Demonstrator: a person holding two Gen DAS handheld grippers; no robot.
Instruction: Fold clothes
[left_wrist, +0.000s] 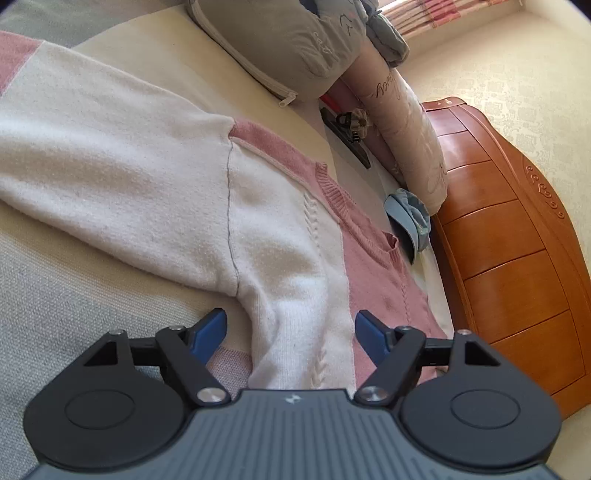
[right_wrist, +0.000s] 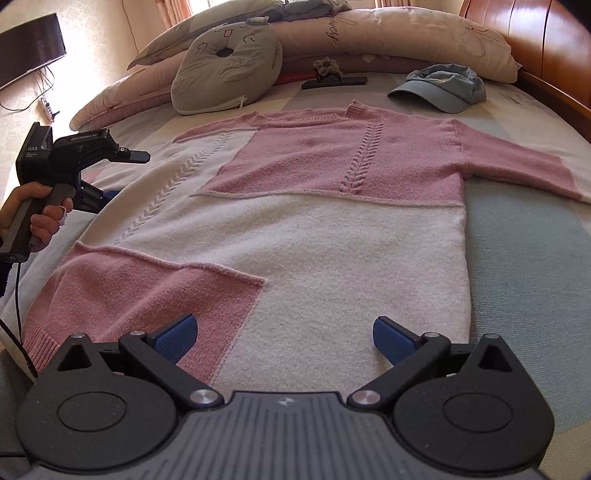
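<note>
Two pillows (right_wrist: 225, 70), cap (right_wrist: 441, 88) beyond sweater (right_wrist: 295, 221)

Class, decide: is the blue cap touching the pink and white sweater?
Apart. The right wrist view shows bare bedspread between the blue cap and the sweater collar.

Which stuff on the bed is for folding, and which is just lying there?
For the folding:
pink and white sweater
left gripper, fingers open
right gripper, fingers open

Just lying about:
blue cap
grey cushion
long pink pillow
black hair clip with a flower
</note>
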